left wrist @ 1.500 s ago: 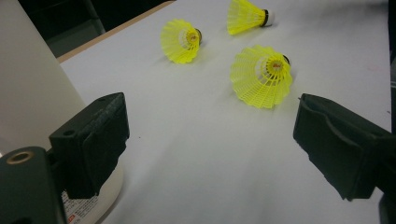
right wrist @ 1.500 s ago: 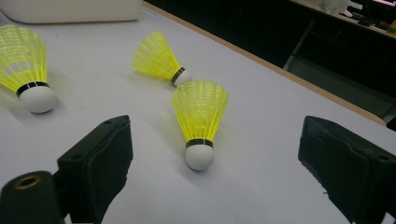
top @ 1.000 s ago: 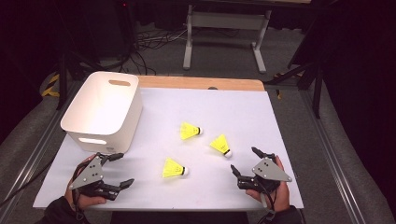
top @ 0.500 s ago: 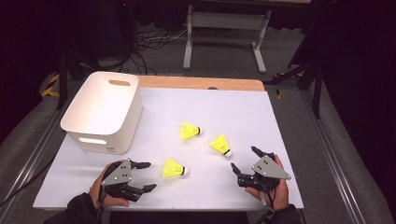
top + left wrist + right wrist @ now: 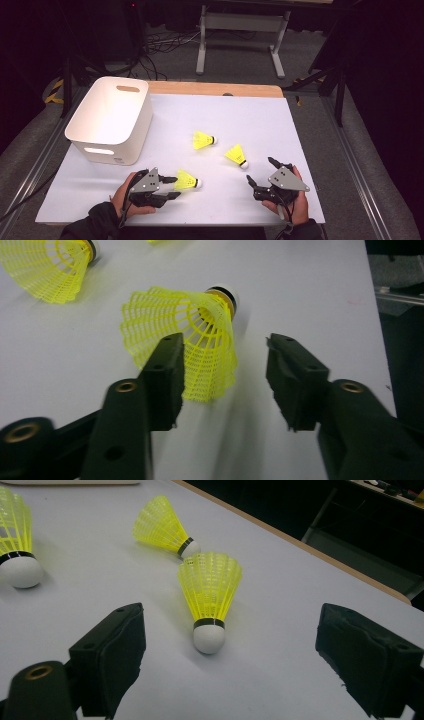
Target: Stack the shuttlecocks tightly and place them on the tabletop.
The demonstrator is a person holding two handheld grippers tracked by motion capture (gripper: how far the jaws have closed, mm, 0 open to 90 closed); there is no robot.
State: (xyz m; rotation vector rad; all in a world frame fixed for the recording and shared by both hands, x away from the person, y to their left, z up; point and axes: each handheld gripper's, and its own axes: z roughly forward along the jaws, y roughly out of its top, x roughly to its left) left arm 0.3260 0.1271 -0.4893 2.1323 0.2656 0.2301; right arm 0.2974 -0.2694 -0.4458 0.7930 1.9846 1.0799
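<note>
High view: three yellow shuttlecocks lie on the white table (image 5: 260, 115), with a white bin (image 5: 107, 120) at the far left. The nearest shuttlecock (image 5: 186, 181) lies at the near left, just at the tips of the left gripper (image 5: 169, 187); the other two lie further right and further off. The right gripper (image 5: 257, 175) rests at the near right, jaws spread, close to the right-hand shuttlecock (image 5: 236, 155) but apart from it.

Left gripper view: the mesh skirt of that near shuttlecock (image 5: 190, 340) lies between the jaws, cork end pointing away. The jaws have just been closing and stand about half open; the left pad touches or nearly touches the skirt, while the right pad is clearly apart, so nothing is gripped yet. I judge the thing very light, its skirt soft and easily crushed; a gentle hold across the skirt, or nearer the firm cork, would suit.

Right gripper view: the jaws stand wide with nothing held; a shuttlecock (image 5: 209, 600) lies ahead between them, cork end nearest
</note>
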